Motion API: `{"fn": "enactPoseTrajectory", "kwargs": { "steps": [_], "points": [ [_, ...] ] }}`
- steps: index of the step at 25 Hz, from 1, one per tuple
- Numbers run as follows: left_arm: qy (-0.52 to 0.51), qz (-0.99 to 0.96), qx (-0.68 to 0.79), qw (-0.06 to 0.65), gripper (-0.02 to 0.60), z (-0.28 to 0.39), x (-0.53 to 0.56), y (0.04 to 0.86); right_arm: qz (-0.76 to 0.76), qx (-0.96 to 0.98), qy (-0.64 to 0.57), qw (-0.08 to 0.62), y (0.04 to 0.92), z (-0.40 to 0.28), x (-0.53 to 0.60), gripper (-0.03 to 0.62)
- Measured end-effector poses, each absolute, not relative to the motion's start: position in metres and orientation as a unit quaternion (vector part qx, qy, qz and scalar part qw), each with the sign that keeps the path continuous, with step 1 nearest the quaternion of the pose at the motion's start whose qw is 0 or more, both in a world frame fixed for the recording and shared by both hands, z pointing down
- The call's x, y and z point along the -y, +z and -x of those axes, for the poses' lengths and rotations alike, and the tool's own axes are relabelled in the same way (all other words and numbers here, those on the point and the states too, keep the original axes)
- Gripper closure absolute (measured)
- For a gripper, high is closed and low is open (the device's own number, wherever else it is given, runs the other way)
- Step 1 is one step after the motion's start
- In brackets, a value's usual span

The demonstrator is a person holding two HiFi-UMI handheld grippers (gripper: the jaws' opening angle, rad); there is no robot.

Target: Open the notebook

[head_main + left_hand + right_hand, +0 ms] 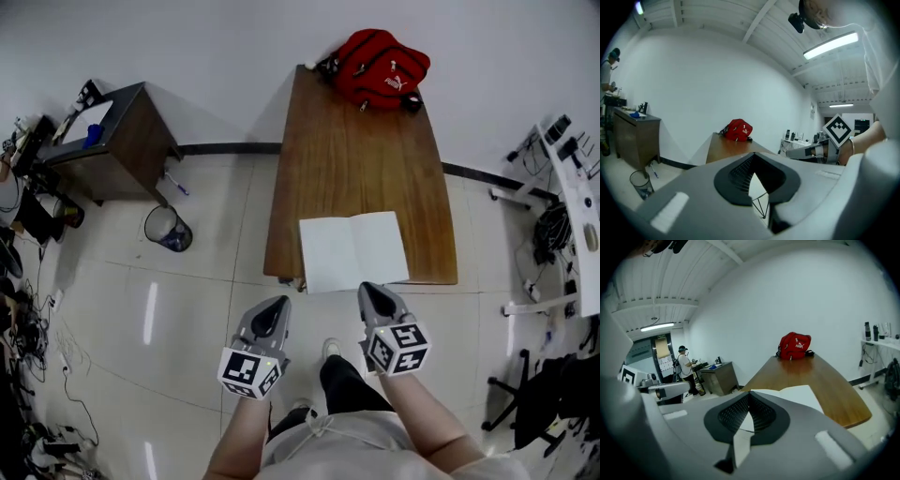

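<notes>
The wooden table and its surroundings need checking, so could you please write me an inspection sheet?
Surface: wooden table, far end against the wall.
Job's things: notebook lies open at the near edge, white pages up.
Clutter: red bag at the far end.
Grippers: left gripper and right gripper both shut, empty, short of the table.
Cables: loose cables on the floor at the left.
Surroundings: cabinet and waste bin at the left; white bench at the right.

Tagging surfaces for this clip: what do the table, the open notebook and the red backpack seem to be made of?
Table: wood or wood-look veneer, with brown grain streaks and a soft sheen.
Notebook: matte white paper, lying open with a centre fold; the pages look blank.
Red backpack: soft woven fabric, probably nylon or polyester, slumped and creased.
</notes>
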State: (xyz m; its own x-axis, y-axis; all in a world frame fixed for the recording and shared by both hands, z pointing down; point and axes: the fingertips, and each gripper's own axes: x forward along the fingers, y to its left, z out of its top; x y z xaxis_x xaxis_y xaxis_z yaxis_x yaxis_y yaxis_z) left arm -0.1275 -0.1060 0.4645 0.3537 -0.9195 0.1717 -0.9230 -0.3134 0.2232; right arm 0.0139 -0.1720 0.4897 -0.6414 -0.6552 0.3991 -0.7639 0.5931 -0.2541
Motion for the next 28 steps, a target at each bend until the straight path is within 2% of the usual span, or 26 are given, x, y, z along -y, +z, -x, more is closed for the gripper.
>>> {"fn": "enactPoseTrajectory", "kwargs": {
  "steps": [5, 11, 20, 28],
  "points": [
    [-0.006, -0.844, 0.529, 0.092, 0.577, 0.097, 0.075, 0.411, -0.449, 0.874, 0.166, 0.083, 0.438, -0.058, 0.126, 0.585],
    [-0.018, -0.869, 0.492, 0.05, 0.577, 0.065, 0.001, 0.373, -0.488, 0.862, 0.123, 0.058, 0.412, -0.104, 0.049, 0.586],
    [0.0, -0.88, 0.474, 0.039, 0.577, 0.048, -0.094, 0.375, -0.502, 0.857, 0.102, 0.047, 0.404, -0.118, -0.056, 0.585],
    [-0.002, -0.878, 0.477, 0.047, 0.577, 0.041, -0.129, 0.376, -0.487, 0.865, 0.105, 0.064, 0.41, -0.118, -0.09, 0.585]
  ]
}}
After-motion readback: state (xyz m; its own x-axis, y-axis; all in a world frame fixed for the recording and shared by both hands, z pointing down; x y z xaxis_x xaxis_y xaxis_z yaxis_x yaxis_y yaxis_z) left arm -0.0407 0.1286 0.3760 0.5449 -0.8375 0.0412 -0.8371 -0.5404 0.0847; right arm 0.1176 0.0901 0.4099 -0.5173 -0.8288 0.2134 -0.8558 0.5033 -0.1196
